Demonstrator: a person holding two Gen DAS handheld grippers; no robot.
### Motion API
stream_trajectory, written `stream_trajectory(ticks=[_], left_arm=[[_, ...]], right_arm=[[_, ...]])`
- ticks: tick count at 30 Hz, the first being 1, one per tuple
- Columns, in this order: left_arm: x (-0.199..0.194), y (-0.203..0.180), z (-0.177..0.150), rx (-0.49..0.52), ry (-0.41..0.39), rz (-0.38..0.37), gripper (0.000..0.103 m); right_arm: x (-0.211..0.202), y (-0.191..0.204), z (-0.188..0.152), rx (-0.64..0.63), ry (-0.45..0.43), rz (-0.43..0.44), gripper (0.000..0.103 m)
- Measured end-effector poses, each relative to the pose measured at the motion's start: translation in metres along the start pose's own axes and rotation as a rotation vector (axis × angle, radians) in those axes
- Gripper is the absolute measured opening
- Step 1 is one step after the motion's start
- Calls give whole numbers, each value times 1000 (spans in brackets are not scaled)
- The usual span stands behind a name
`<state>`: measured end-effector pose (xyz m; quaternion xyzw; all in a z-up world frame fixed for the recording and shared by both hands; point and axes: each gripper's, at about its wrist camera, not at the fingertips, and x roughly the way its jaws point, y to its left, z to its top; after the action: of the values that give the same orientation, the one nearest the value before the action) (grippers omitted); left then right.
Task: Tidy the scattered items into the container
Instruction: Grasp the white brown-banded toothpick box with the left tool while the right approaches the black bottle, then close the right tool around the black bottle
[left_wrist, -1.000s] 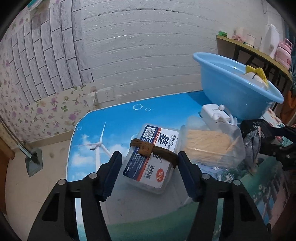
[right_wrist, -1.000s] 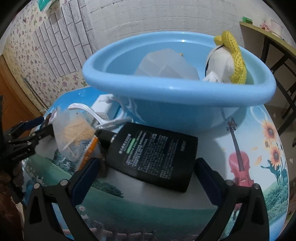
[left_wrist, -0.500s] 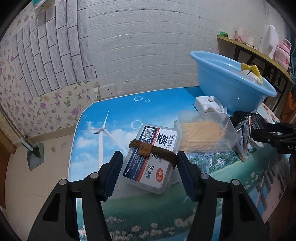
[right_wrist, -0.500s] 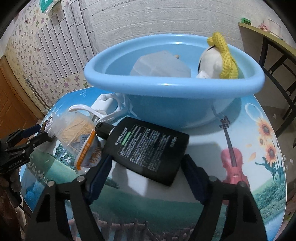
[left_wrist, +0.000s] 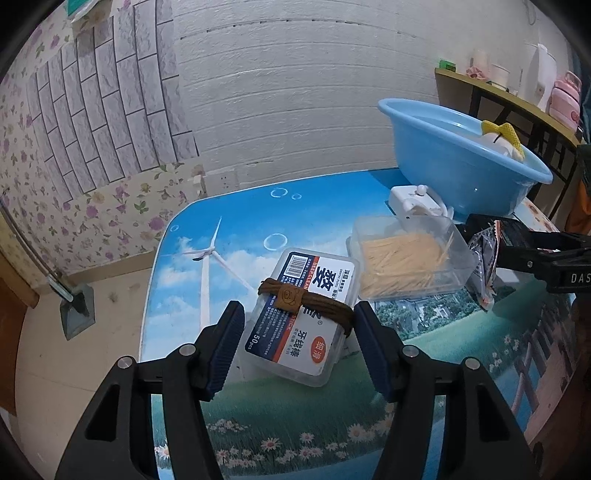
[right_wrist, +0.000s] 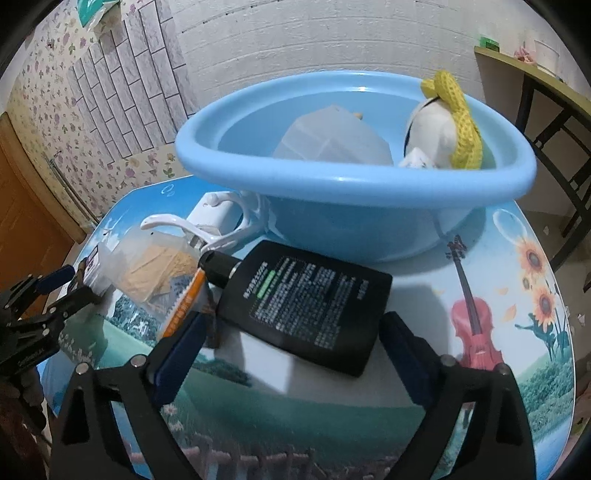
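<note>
Left gripper sat spread around floss-pick box (brown band across it), pads not touching. Right gripper gaped around black bottle, lying flat on table just before blue basin.

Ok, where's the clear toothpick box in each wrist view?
Left wrist: toothpick box right of centre, beyond the open left gripper.
Right wrist: toothpick box at left, beside the black bottle.
Shared landmark: blue basin.
</note>
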<state>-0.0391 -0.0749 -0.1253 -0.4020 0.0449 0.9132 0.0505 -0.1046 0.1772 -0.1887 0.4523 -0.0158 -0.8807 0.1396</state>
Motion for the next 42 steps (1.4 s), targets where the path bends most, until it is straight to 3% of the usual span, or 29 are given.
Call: stream_trajectory(ticks=[7,11,29,42], left_arm=[[19,0,2,-20,56,4,64],[20,1,0,-42,68,-39,55],[-16,-17,-33,-82,75,-20,55],[-34,-50,-39,-74,91,-98,55]], right_arm=[[12,-2,8,50,22,-54,102],[15,-1,6,32,25,-77,102],[-24,-34,-28,-9,-10,-6,98],[-43,-48,-45,-21,-23,-6,97]])
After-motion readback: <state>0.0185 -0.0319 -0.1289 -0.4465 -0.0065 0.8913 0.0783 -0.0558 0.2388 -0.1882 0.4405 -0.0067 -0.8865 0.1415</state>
